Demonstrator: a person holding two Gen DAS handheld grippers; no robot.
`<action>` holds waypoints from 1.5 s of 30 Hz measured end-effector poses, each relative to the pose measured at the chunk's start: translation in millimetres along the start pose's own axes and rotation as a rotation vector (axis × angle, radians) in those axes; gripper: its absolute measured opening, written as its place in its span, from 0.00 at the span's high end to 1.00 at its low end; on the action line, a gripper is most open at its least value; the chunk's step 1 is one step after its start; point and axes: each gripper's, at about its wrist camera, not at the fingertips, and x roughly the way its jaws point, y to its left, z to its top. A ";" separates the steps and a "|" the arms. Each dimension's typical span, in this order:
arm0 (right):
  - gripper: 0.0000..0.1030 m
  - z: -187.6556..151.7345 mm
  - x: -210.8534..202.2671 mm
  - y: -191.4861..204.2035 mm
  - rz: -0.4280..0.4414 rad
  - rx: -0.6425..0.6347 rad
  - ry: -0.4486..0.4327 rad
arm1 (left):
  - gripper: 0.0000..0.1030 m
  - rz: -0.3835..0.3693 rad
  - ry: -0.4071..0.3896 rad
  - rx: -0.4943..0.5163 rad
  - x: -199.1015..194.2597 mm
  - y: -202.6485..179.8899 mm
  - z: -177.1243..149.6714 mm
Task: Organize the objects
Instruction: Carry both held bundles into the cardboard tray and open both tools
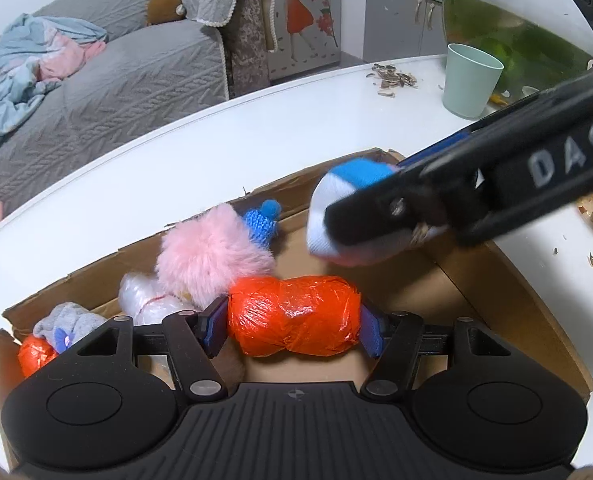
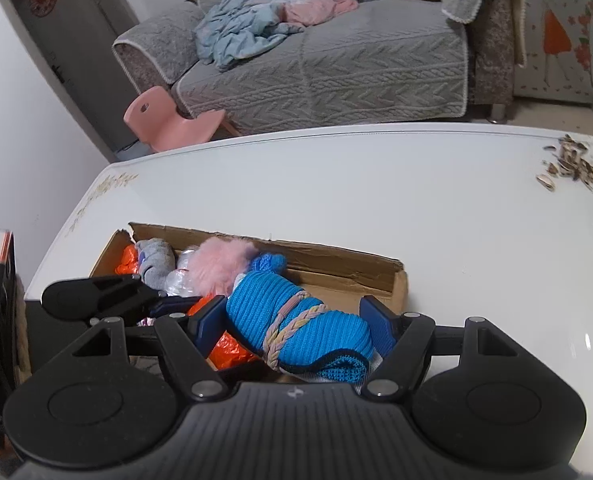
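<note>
An open cardboard box lies on the white table. My left gripper is shut on an orange plastic-wrapped bundle, low over the box's middle. From the right, my right gripper reaches over the box's far right end, shut on a blue and white knitted bundle. In the right wrist view that bundle, tied with a braided band, sits between the right gripper's pads. The left gripper shows at the left there. Inside lie a pink fluffy ball, a small blue knit hat, a clear plastic bundle, a grey sock and another orange bundle.
A pale green cup and a glass fish bowl stand at the table's far right, with seed shells scattered beside them. Beyond the table are a grey sofa and a pink child's chair.
</note>
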 end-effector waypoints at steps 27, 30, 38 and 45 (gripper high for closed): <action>0.33 -1.8 24.8 4.4 -0.083 -0.048 0.061 | 0.33 0.025 0.059 -0.017 16.2 11.9 7.7; 0.33 -2.1 24.0 4.1 -0.084 -0.041 0.056 | 0.33 0.026 0.066 -0.019 16.8 11.3 8.4; 0.32 0.3 23.2 -0.3 -0.065 0.015 0.048 | 0.29 0.010 0.092 -0.041 18.7 13.9 11.2; 0.30 2.4 21.1 -1.5 -0.063 0.041 0.039 | 0.18 0.001 0.107 -0.027 21.2 9.0 10.4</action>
